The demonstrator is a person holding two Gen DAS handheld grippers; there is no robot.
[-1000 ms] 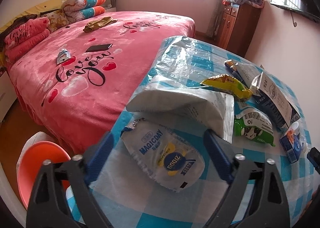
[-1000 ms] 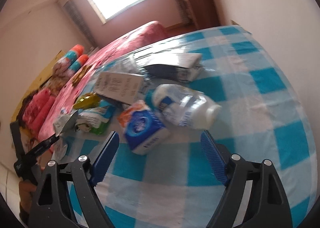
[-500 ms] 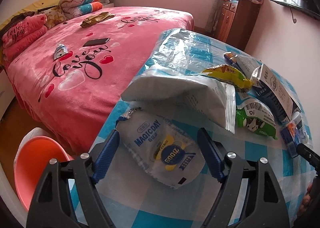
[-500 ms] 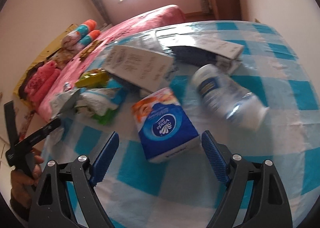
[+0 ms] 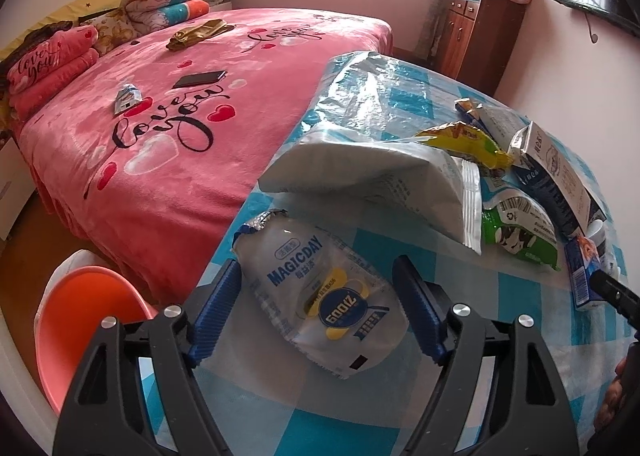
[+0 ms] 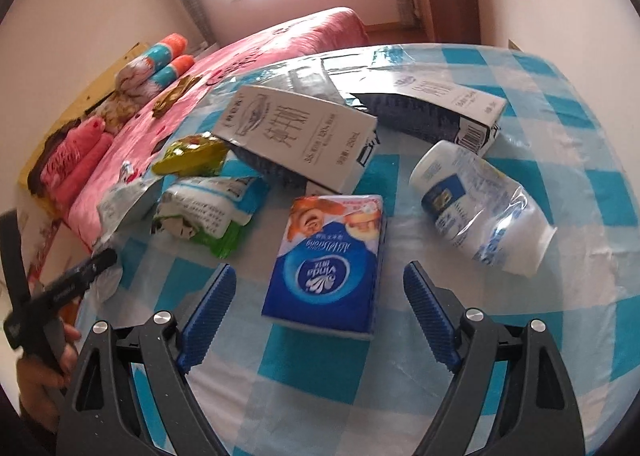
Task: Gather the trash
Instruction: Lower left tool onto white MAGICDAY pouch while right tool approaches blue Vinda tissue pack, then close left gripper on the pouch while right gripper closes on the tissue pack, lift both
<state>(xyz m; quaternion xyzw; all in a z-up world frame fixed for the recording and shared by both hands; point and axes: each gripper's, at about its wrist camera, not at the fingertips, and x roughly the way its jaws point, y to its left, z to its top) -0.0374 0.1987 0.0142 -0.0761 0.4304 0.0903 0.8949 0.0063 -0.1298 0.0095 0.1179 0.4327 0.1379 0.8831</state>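
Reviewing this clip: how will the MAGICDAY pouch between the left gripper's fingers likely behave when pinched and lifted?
The MAGICDAY pouch looks flat and empty with a torn top, so it is probably very light. Its wrinkled film suggests it will flop and fold. The glossy surface may slip between the left gripper's open jaws.

Bare checked tablecloth (image 6: 500, 336) near the tissue pack (image 6: 326, 264) (wrappers (image 6: 208, 211) and cartons (image 6: 296, 135) crowded beyond).

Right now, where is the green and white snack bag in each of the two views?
Left wrist: green and white snack bag at right, beyond the open left gripper.
Right wrist: same bag at left of centre.
Shared landmark: yellow wrapper just behind it.
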